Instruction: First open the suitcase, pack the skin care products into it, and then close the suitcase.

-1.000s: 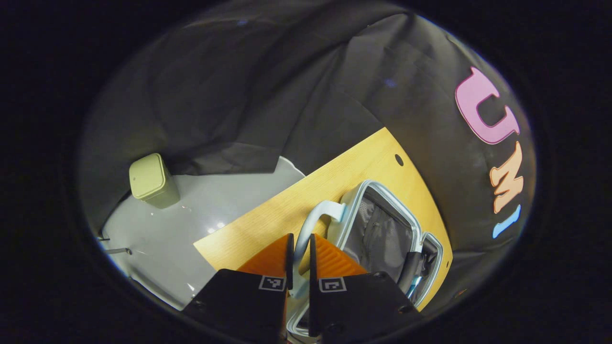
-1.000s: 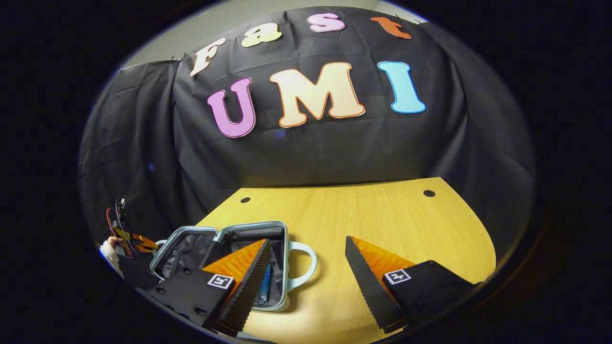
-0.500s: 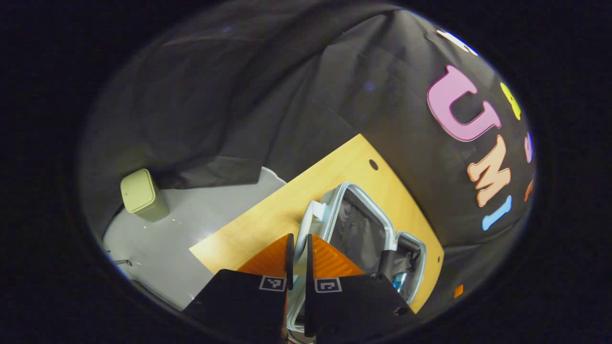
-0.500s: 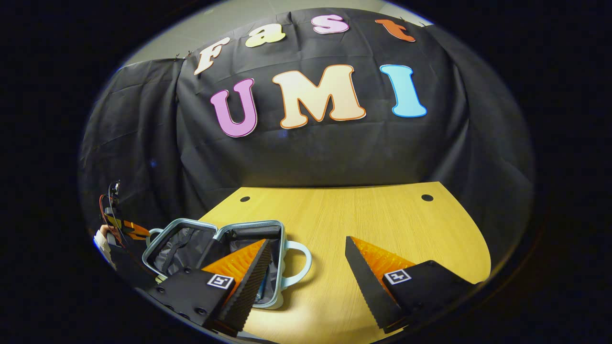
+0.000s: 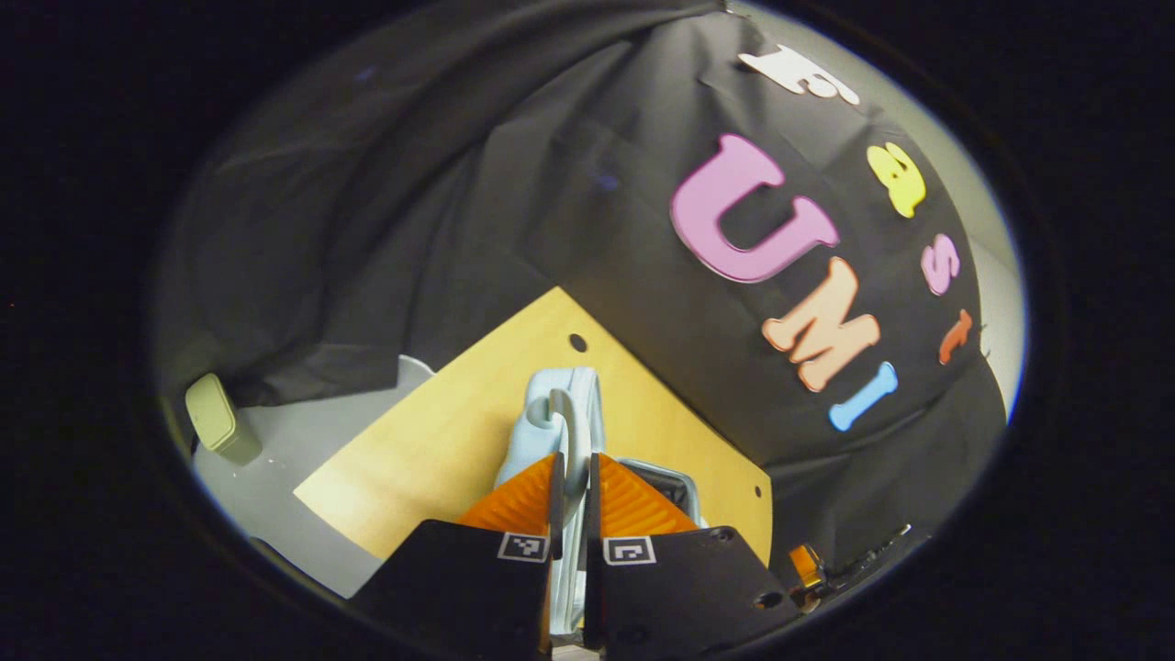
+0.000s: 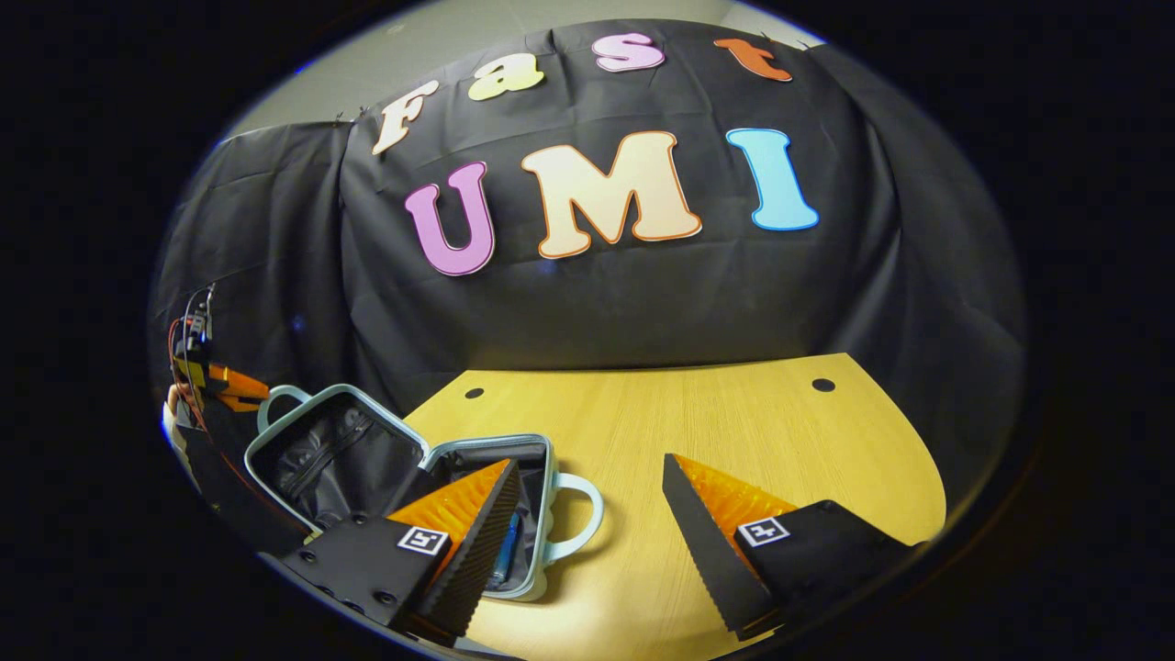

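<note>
Left gripper view: bin (image 5: 216,422) on floor (image 5: 275,468) beyond table (image 5: 441,441).

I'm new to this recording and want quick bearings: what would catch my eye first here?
The pale blue suitcase at the table's near left, its lid half raised. The left gripper is shut on the lid's handle. The right gripper hangs open just right of the case, where a blue item lies inside.
</note>
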